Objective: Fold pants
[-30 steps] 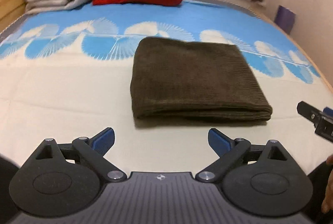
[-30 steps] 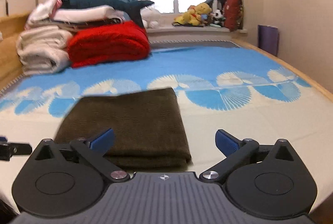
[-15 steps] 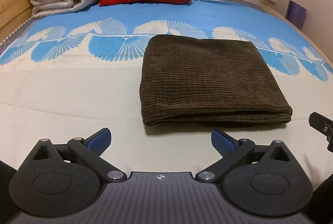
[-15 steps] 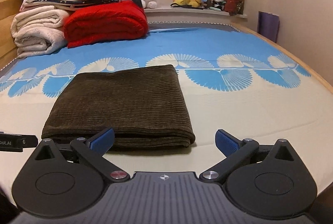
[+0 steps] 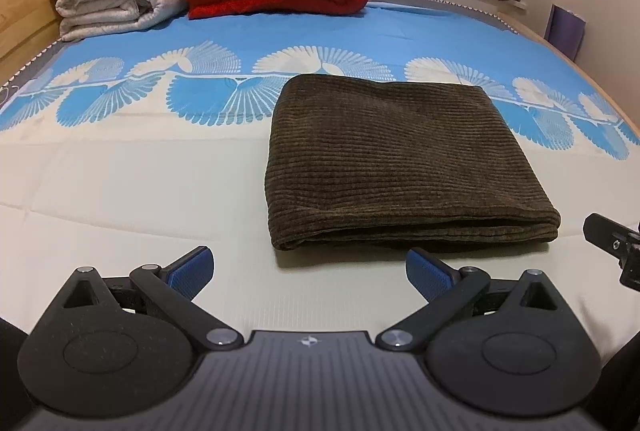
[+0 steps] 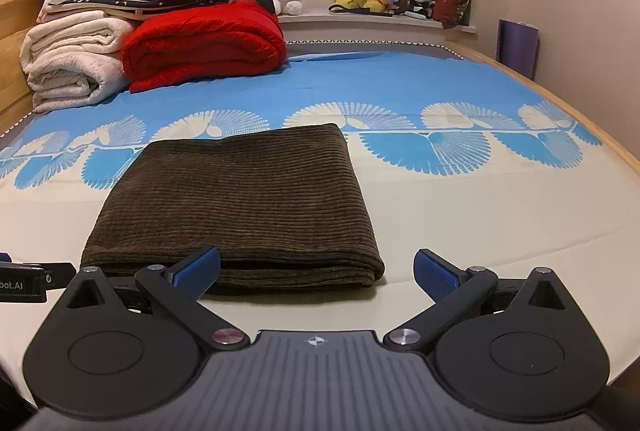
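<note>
pants (image 5: pixel 400 159): folded into a squared stack near the bed's (image 5: pixel 120 199) front edge.
left gripper (image 5: pixel 308 271), right gripper (image 6: pixel 316 271): both released, holding nothing.
advice: back straight off, leaving the stack untouched.

Sharp, soft indoor light — fisheye-bent edges

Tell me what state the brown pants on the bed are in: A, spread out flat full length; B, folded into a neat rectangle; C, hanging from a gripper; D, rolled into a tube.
B: the pants lie as a layered rectangle on the bed, untouched by either gripper.
</note>
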The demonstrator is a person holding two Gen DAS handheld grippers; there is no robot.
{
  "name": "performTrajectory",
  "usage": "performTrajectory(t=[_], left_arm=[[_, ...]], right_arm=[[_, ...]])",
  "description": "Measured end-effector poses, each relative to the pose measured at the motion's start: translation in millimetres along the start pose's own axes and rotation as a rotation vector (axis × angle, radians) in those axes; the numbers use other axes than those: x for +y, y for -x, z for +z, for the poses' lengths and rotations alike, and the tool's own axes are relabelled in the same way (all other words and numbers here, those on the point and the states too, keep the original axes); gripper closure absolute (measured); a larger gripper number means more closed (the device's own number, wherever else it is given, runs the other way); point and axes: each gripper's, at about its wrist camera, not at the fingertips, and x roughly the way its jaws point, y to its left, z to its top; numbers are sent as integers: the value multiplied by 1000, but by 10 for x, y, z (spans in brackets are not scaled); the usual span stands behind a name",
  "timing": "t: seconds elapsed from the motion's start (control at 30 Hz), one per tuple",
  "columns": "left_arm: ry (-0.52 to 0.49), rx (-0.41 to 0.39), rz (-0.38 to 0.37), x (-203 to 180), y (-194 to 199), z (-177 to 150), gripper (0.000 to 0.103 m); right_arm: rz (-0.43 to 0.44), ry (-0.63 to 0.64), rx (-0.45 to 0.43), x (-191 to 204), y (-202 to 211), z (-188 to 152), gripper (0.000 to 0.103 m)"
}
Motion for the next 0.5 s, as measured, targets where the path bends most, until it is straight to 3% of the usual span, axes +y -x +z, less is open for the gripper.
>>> performTrajectory(t=[0.5], left_arm=[[-6,-13,-12,7,14,9,1]], right_arm=[[10,4,-5,-35,3,-6,1]])
